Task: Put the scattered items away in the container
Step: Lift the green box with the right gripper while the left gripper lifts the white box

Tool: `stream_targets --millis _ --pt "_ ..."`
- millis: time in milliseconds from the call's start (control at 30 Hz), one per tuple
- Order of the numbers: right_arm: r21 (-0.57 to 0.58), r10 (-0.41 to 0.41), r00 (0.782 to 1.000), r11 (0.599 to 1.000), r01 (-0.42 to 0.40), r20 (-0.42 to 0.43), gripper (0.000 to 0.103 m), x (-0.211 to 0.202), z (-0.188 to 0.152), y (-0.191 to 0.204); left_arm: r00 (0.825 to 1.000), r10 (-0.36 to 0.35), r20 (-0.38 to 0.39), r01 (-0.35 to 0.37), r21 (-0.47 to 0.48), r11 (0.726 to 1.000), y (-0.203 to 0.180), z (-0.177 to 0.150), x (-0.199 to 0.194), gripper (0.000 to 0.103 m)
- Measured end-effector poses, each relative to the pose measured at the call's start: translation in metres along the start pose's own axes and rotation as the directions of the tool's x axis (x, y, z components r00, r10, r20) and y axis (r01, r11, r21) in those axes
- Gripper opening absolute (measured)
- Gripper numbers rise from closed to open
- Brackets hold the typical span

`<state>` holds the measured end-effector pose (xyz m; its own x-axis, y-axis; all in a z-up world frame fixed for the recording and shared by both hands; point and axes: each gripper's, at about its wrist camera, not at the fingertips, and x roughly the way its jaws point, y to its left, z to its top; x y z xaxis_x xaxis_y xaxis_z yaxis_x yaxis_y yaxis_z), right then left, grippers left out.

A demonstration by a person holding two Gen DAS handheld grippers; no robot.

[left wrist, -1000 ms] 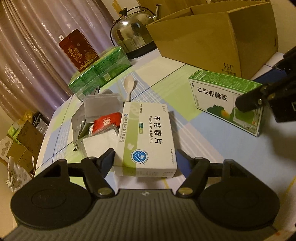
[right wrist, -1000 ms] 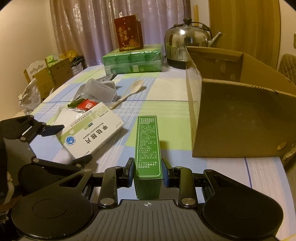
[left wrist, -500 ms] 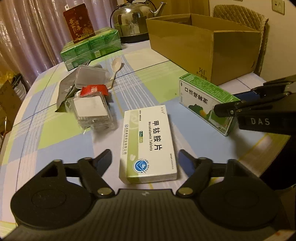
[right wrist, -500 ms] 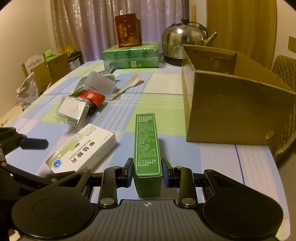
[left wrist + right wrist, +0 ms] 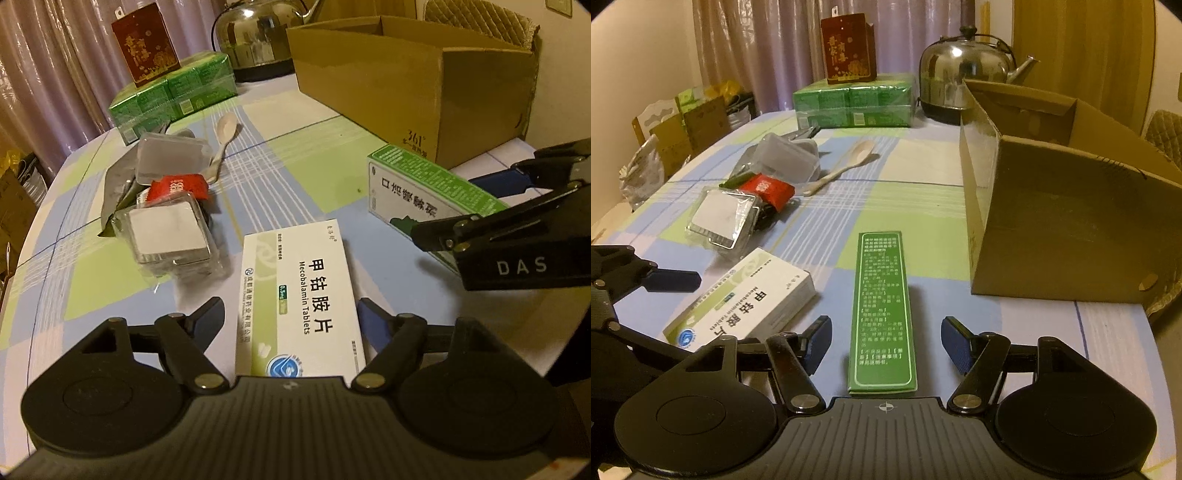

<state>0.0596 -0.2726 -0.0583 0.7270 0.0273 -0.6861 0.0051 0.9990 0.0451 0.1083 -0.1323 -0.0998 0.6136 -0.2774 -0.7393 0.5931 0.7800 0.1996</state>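
1. Left gripper (image 5: 291, 317): released, jaws spread to either side of the white tablet box (image 5: 299, 299), which lies flat on the counter (image 5: 295, 166) between the fingers. Right finger close against the box edge; a gap visible at the left finger.
2. Right gripper (image 5: 886, 339): released, jaws wide apart and clear of the green spray box (image 5: 882, 310), which stands on its long narrow edge between them, pointing straight ahead.
3. Cardboard box (image 5: 1071, 206): ahead and to the right of the right gripper, near the far end of the green spray box. Judged to be the target container; interior contents not visible.
4. Remaining loose items ahead and left of both grippers: clear plastic packs (image 5: 170, 232), red sachet (image 5: 177, 186), white spoon (image 5: 846, 166).
5. Step in hand, as judged: grasp each box before transfer.
   - Centre each box between the pads before closing.
   - Close squarely on the long side faces; avoid corner contact, likely to twist the carton.
   - Apply light pressure only; thin card probably dents.
   - Keep the green spray box upright during closing; the narrow base suggests easy tipping.
   - Lift above the container wall before moving across.
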Motion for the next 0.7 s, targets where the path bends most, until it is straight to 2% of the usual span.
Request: stream_targets --millis 67,300,500,567,700 --pt "-0.001 0.001 1.000 1.000 -0.001 -0.003 0.064 0.002 0.001 -0.001 1.000 -0.003 -0.010 0.003 0.006 1.000 0.000 -0.001 0.005 0.070" --pt "-0.015 0.011 1.000 1.000 -0.011 -0.011 0.061 0.008 0.005 0.003 1.000 -0.013 -0.014 0.013 -0.027 1.000 0.008 -0.003 0.004 0.068" --pt "-0.049 -0.010 0.999 0.999 0.008 -0.039 0.039 0.015 0.009 0.012 1.000 -0.004 -0.011 0.004 -0.052 0.999 0.016 -0.007 -0.007 0.068" --pt "-0.061 -0.026 0.999 0.998 0.023 -0.047 0.028 0.016 0.009 0.013 1.000 -0.004 -0.010 0.004 -0.055 0.998 0.017 -0.008 -0.009 0.068" --pt "-0.066 -0.030 0.999 0.997 0.028 -0.042 0.028 0.009 0.009 0.013 1.000 -0.007 -0.005 0.007 -0.053 0.999 0.016 -0.007 -0.013 0.068"
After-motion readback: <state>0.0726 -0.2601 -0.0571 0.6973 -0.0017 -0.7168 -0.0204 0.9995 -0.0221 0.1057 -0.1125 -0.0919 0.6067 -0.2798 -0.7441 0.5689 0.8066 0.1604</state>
